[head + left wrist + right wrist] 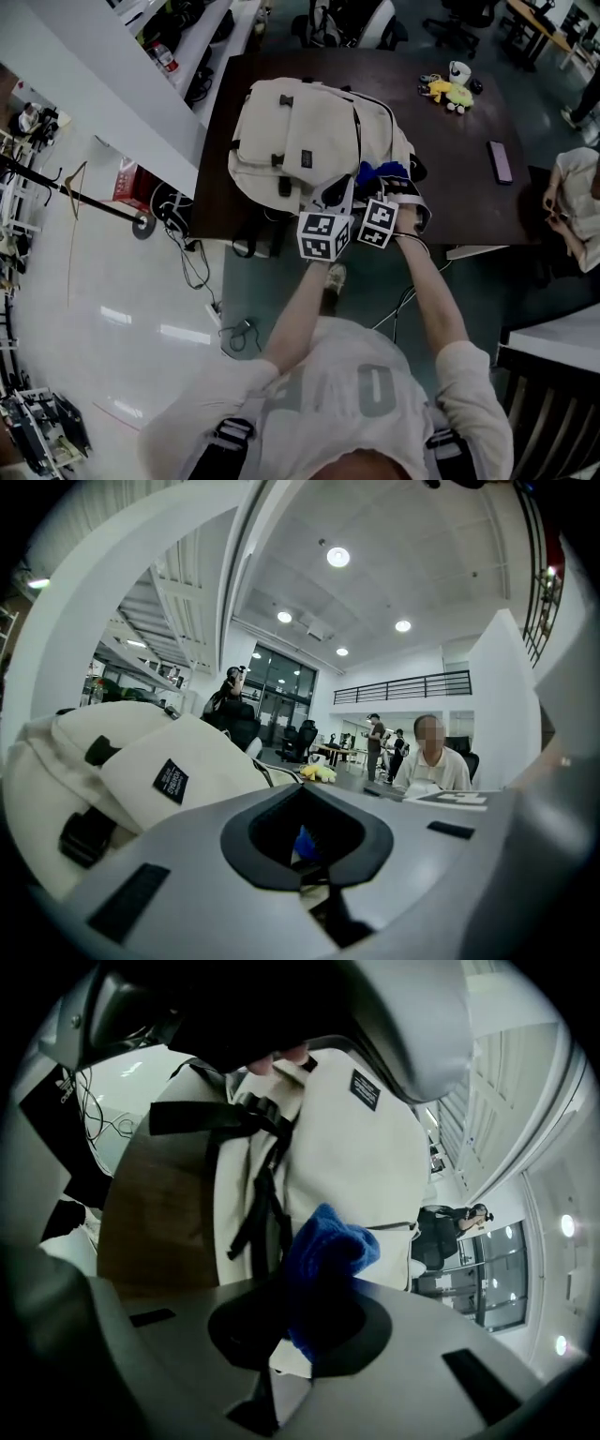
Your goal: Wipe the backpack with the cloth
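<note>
A cream backpack [291,131] lies on the dark brown table [217,187], its black straps toward the near edge. The blue cloth [380,172] rests against the pack's near right side. My right gripper [389,192] is shut on it; in the right gripper view the cloth [330,1251] bunches out of the jaws [300,1330] against the backpack [356,1147]. My left gripper [335,195] sits close beside the right one, at the pack's near edge. In the left gripper view its jaws [305,846] meet with nothing held, a sliver of blue shows beyond, and the backpack [122,761] fills the left.
Yellow toys [448,91] and a flat purple case [501,161] lie on the table's far right. A person [577,202] sits at the right edge. Cables [199,267] trail on the floor left of the table; a white counter [112,84] runs along the left.
</note>
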The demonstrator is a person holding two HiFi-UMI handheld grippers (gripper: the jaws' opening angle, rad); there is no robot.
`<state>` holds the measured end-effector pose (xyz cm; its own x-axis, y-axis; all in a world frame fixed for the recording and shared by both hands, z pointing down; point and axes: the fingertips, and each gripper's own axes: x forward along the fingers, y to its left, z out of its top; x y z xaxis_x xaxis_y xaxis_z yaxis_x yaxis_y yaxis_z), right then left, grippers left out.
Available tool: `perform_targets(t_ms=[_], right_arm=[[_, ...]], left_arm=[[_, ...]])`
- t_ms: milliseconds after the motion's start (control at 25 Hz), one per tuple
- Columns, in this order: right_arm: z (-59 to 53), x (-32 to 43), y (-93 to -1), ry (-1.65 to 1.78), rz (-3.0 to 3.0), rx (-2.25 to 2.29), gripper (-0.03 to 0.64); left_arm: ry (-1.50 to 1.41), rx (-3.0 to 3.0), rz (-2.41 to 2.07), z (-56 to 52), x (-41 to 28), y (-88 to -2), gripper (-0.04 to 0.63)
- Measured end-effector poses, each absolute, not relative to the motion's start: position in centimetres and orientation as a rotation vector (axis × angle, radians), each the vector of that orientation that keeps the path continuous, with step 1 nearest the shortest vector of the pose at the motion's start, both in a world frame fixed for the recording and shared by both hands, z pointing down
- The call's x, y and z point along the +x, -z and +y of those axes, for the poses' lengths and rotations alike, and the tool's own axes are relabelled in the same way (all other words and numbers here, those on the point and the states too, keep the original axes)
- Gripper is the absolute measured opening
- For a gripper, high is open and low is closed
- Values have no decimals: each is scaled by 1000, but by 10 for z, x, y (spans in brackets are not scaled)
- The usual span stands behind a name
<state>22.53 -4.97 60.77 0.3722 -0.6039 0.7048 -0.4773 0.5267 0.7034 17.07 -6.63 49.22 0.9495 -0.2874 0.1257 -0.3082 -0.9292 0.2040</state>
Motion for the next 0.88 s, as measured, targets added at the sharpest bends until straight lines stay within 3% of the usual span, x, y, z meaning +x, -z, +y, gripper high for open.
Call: perform_targets(t_ms=[560,880], right_arm=[[-19,187,-615,57,-1299,1112,41],[-5,172,-489,70,-1444,1735,41]], left_arm=[[-80,2886,-515,-38,112,-487,3],[88,2910,-575,-23,78,-428,3]])
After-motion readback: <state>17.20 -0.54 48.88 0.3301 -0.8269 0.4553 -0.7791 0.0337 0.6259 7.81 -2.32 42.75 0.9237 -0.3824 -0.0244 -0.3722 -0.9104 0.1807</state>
